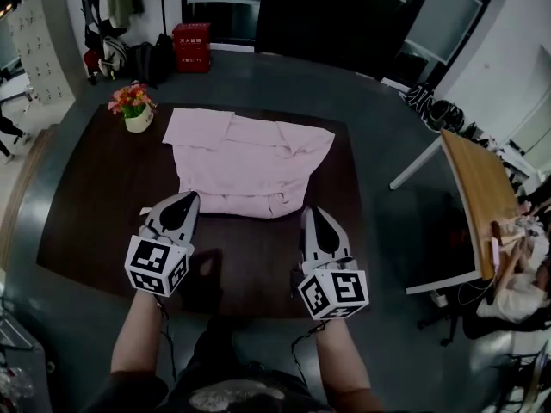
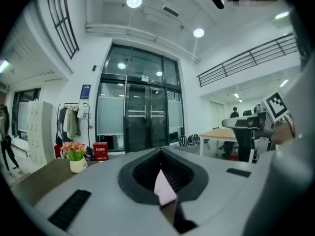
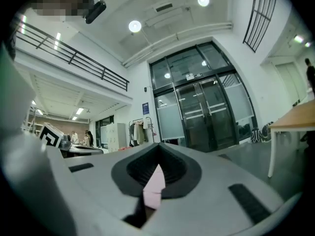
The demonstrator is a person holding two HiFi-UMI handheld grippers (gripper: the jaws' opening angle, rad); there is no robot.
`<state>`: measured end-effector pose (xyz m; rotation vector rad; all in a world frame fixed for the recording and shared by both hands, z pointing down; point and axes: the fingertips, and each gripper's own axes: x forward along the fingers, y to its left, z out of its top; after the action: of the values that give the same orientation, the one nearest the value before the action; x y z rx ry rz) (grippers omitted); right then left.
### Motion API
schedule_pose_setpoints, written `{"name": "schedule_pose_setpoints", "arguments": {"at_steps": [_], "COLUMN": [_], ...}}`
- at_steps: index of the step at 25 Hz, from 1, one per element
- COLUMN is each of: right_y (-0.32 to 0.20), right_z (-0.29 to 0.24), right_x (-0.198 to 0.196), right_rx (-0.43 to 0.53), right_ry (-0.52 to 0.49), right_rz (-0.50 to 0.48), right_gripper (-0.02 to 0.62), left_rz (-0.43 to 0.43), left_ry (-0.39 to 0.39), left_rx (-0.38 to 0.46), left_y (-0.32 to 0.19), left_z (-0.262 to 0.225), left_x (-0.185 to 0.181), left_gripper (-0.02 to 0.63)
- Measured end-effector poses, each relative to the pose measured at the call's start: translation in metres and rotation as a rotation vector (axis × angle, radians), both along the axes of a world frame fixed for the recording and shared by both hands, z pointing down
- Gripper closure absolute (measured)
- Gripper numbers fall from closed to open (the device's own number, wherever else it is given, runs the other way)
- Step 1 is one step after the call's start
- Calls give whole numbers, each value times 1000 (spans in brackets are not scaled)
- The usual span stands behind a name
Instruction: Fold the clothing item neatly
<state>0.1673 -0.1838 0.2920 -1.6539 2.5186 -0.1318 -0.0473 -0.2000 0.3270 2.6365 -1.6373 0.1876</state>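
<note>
A pink garment lies spread on the dark wooden table, its collar end far from me. My left gripper sits at the near hem's left corner and my right gripper at the near hem's right corner. Both point roughly level, away from me. In the left gripper view a sliver of pink cloth is pinched between the closed jaws. The right gripper view shows the same, with pink cloth clamped in the jaws. Both grippers are shut on the garment's near edge.
A white pot of flowers stands at the table's far left corner. A red box sits on the floor beyond. To the right stands a light wooden desk with a seated person. Glass doors lie ahead.
</note>
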Motion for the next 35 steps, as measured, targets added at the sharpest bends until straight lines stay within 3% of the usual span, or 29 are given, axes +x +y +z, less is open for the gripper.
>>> {"name": "schedule_pose_setpoints", "arguments": {"at_steps": [3,7,14,23,35], "right_y": [69,152,231,284,325], "right_z": [-3,-8,9,28,32], "right_x": [12,27,59,77,70], "right_rx": [6,53,15,-43,-62], "right_ry": [-21,50,66,82,170], "right_rz": [-52,-100,-110,-94,-65], "right_gripper": [601,601,601,601,601], "left_rz": [11,22,72,75,95], "left_ry": [-2,47,92,109,142], "left_rx": [17,41,2,-26,-26], "left_y": [71,165,275,333,369], "left_z": [-8,-18,-11,-7,-8], "left_x": [27,69,132,154,139], "left_gripper": [595,595,595,595,595]}}
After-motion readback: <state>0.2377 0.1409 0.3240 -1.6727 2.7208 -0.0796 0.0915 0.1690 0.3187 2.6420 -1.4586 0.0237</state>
